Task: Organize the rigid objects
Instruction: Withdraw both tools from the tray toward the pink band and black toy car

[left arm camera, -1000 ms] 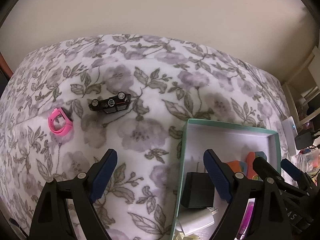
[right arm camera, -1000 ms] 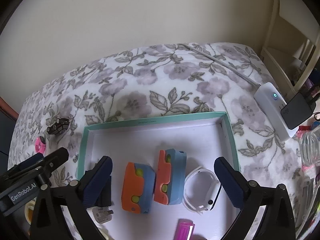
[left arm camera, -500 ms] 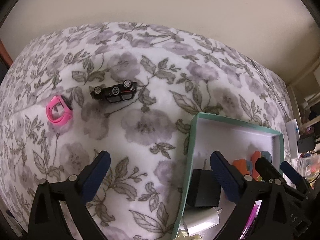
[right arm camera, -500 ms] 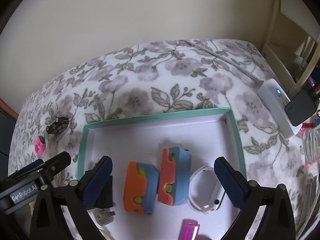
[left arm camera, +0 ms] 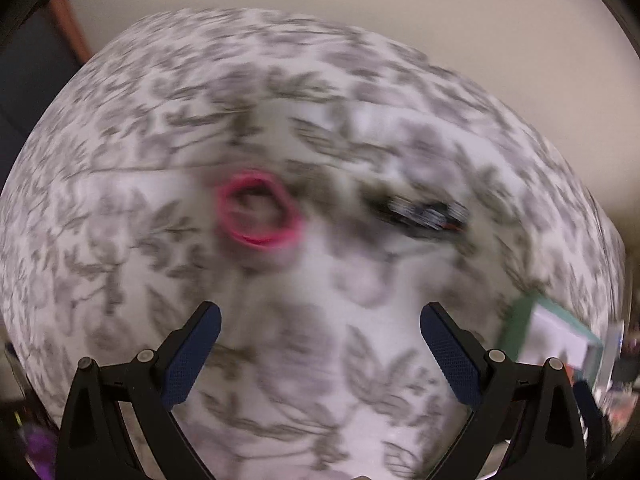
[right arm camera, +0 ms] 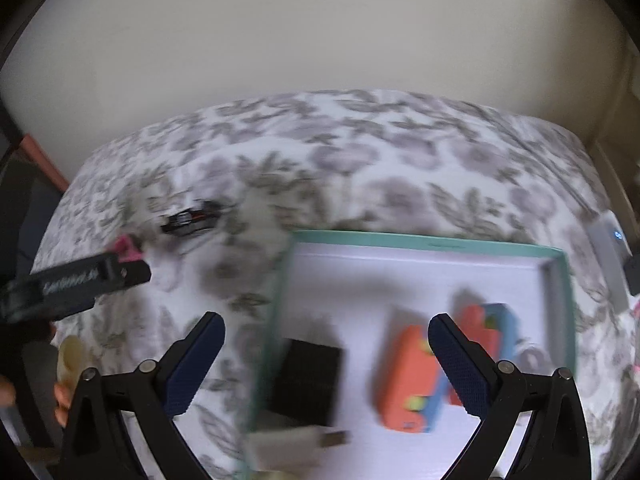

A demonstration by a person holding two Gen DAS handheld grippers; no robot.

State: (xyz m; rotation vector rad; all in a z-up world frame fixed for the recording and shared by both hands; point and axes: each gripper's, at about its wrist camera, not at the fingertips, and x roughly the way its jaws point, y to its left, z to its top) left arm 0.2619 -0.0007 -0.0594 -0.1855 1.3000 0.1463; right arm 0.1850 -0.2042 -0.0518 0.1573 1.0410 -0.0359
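Both views are blurred by motion. A pink ring-shaped band (left arm camera: 258, 214) lies on the floral cloth (left arm camera: 160, 160), with a small black toy car (left arm camera: 424, 214) to its right. My left gripper (left arm camera: 320, 332) hangs open above the cloth, short of the band, holding nothing. In the right wrist view the teal-rimmed box (right arm camera: 424, 240) holds a black charger (right arm camera: 308, 380) and two orange-and-blue blocks (right arm camera: 412, 384). My right gripper (right arm camera: 326, 338) stands open over the box's left rim, empty. The toy car (right arm camera: 192, 218) and a bit of the pink band (right arm camera: 126, 248) show at far left.
The left gripper's body (right arm camera: 76, 284) crosses the left side of the right wrist view, with a hand's fingers (right arm camera: 60, 396) below it. A white plug (right arm camera: 288, 444) lies at the box's near left. A white device (right arm camera: 610, 256) with a blue light sits at the right edge.
Both grippers have swung left. The pink band and toy car have shifted right and nearer to the middle in the left wrist view; the box has slid toward the right edge in both views.
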